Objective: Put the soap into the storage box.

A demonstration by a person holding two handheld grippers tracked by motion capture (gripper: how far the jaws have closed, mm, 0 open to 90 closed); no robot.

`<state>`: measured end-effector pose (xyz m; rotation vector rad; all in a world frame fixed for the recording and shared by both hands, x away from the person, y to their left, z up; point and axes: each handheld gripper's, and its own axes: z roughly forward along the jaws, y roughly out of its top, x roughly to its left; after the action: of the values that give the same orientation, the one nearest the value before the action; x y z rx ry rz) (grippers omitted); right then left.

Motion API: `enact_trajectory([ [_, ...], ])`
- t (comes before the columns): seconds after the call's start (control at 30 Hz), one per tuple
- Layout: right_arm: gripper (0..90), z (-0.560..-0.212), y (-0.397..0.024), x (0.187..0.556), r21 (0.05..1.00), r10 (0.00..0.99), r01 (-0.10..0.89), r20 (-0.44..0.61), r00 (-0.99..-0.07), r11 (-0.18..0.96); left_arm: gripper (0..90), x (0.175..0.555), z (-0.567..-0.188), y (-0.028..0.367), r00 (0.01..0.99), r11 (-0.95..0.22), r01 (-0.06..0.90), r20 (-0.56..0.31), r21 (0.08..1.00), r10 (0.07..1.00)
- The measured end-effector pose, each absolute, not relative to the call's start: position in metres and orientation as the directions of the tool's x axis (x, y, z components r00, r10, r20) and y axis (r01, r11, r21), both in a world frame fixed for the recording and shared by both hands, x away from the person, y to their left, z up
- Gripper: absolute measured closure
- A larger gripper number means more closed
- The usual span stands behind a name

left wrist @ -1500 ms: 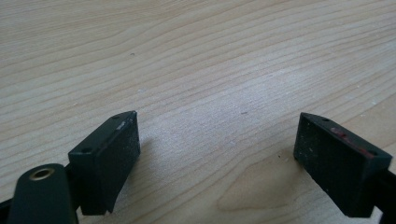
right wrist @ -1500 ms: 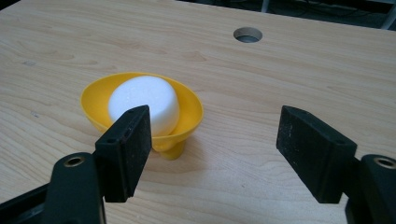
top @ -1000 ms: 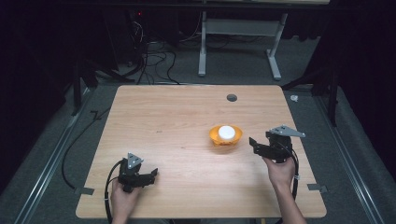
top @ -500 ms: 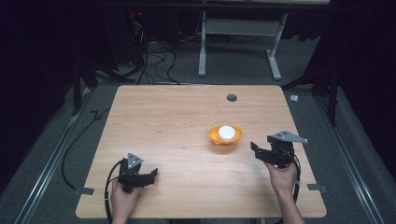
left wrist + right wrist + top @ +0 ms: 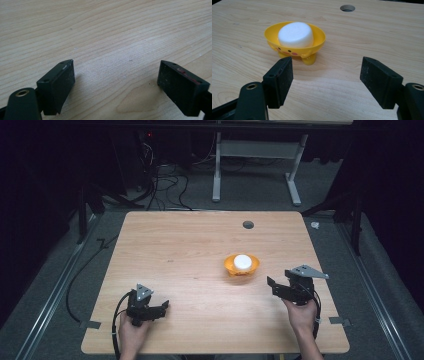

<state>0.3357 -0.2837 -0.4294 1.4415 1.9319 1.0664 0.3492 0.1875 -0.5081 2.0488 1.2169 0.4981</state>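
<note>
A: What is different near the person's edge of the desk [image 5: 200,245]?

B: Very little. The left claw [image 5: 116,85] rests in the same place, its jaws wide apart over bare wood, holding nothing. The right claw [image 5: 327,82] has drawn slightly back toward the person. Its jaws also stand apart and are empty.

A: And the yellow bowl [image 5: 294,42]?

B: It stands just beyond the right claw, not touched, in the same place as before. The white round block [image 5: 296,34] lies inside it. Farther away is the round hole [image 5: 347,8] in the desk.

A: So what does this mean for the work?

B: I think no grasp has begun. The right claw faces the bowl and must go forward again to reach it.
</note>
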Motion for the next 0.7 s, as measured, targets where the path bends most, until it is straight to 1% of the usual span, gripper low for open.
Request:
enact_trajectory([
  [0.7,27.3,-0.440,-0.278,0.325,0.816,0.943,0.558,0.051,-0.329,0.150,14.8,0.349,-0.508,0.188,0.486,-0.320,0.608,-0.022,0.727,0.874],
])
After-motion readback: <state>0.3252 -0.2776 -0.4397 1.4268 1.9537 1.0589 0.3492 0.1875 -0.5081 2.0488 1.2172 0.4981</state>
